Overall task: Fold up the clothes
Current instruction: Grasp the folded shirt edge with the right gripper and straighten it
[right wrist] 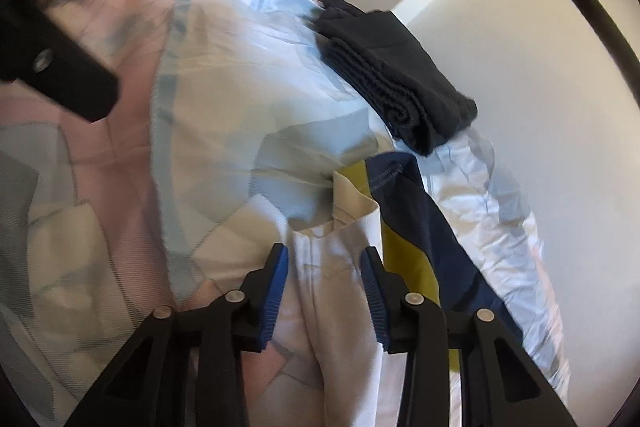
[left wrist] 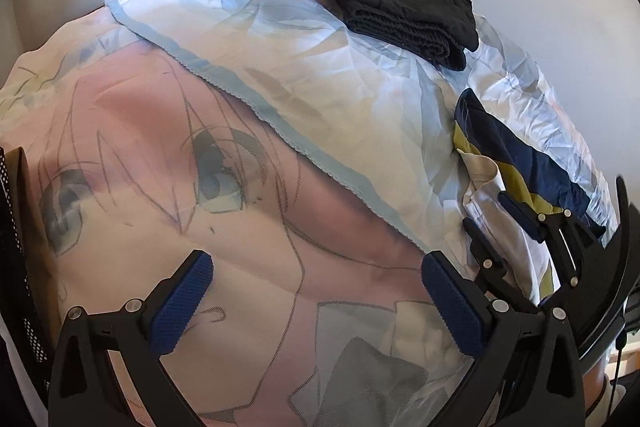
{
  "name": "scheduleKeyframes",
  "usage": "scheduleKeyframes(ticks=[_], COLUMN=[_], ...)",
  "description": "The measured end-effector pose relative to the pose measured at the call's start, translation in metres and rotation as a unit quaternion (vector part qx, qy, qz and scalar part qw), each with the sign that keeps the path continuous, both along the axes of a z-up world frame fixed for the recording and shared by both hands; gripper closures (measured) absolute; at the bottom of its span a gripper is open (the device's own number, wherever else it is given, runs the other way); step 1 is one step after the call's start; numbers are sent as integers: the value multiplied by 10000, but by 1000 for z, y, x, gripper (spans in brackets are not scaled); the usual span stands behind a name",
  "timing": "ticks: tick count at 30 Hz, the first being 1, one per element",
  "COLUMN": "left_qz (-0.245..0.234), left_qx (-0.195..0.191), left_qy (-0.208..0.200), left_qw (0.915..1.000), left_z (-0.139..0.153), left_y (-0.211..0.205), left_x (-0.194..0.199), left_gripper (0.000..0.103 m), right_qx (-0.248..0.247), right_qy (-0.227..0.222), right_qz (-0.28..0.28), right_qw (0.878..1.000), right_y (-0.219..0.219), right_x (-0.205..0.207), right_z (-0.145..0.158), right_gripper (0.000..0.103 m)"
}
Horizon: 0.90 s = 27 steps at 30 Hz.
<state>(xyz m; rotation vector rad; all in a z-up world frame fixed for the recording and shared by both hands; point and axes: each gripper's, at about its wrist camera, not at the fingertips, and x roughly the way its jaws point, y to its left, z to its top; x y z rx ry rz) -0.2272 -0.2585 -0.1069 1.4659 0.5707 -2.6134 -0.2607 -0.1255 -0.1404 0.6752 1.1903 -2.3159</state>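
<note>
The shirt (right wrist: 332, 267) lies on the bed (right wrist: 240, 87) between the right gripper (right wrist: 324, 259) fingers, released around it. Left gripper (left wrist: 316, 291) fingers spread wide, empty.

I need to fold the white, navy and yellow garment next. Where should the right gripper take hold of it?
Grip the white panel just below the collar, coming from the near edge. The right gripper already straddles that flat, single-layered strip, not yet pinching.
</note>
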Motion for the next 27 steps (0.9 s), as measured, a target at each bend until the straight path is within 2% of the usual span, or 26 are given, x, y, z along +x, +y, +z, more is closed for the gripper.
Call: scheduleKeyframes(ticks=[1,3,5,7,10,16,20,23,25,26,27], left_qz=[13,35,44,44,47,144,211,216,213,207,206], left_qx=[-1,4,28,27,18,153,202,223,238,237,231], left_qy=[3,-2,-7,-10,0,39,70,98,110,114,111], left_qw=[10000,10000,10000,10000,10000,9998,9995,9995,9994,9994,9995], left_z=[0,0,0,1,1,2,2,3,3,3,3], left_y=[-1,-3,-4,-4,-4,-9,-11,-11,-10,-10,-10], left_x=[0,1,1,1,1,2,3,3,3,3,2], left_gripper=[0,0,0,0,0,0,0,0,0,0,0], right_qx=[8,44,22,-431,-1028,-1710,-1850,-1928,-2169,-2287,-2356], right_qy=[-21,-35,-116,-607,-1296,-1897,-2065,-2410,-2563,-2634,-2659], right_qz=[21,81,156,-38,-283,-278,4,202,508,638,717], right_qw=[10000,10000,9998,9972,9858,9664,9608,9510,9406,9350,9320], right_y=[-1,-2,-1,7,16,24,19,17,17,18,19], right_x=[1,1,-1,-13,-27,-34,-23,-17,-10,-9,-7], right_z=[-1,-6,-9,-4,3,18,26,27,34,37,39], right_gripper=[71,72,79,82,90,93,93,88,84,77,58])
